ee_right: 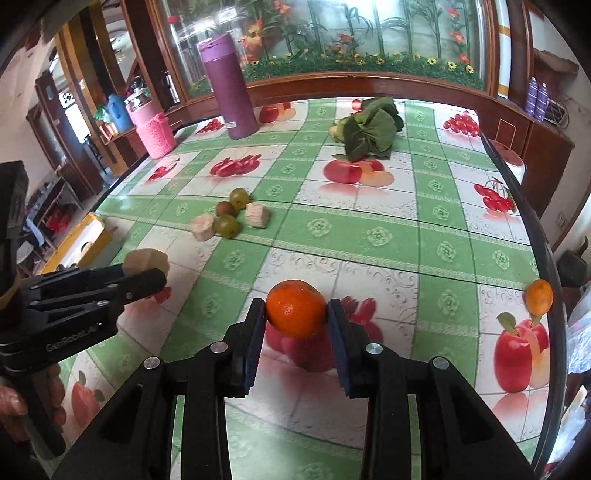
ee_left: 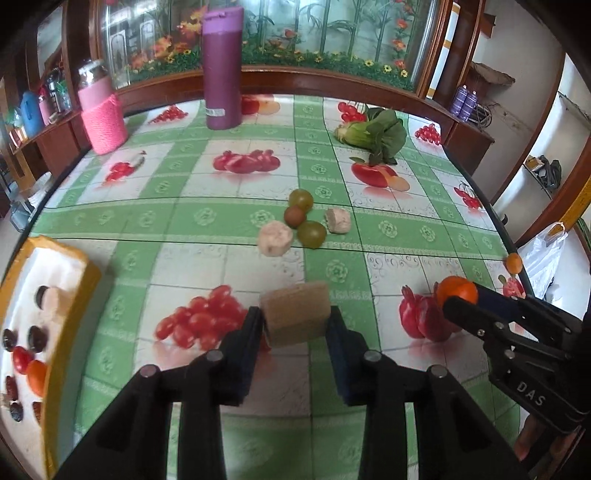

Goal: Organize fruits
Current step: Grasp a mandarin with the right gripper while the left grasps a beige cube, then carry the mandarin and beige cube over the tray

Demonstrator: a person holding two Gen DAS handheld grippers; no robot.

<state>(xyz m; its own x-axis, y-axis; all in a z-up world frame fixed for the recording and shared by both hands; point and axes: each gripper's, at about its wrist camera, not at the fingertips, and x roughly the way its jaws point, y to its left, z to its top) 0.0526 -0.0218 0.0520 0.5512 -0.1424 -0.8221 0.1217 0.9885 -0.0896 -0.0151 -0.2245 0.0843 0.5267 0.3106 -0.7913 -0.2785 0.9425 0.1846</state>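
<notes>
Brown block (ee_left: 295,312) pinched in left gripper (ee_left: 295,325), orange (ee_right: 295,308) clamped in right gripper (ee_right: 295,314); round orange may roll out, block twist, before tray (ee_left: 79,269)

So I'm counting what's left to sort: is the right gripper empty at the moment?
No, the right gripper is shut on an orange tangerine, with a pad pressed against each side of it.

Wooden cabinet (ee_left: 332,79), floral glass panels (ee_right: 369,33)
</notes>
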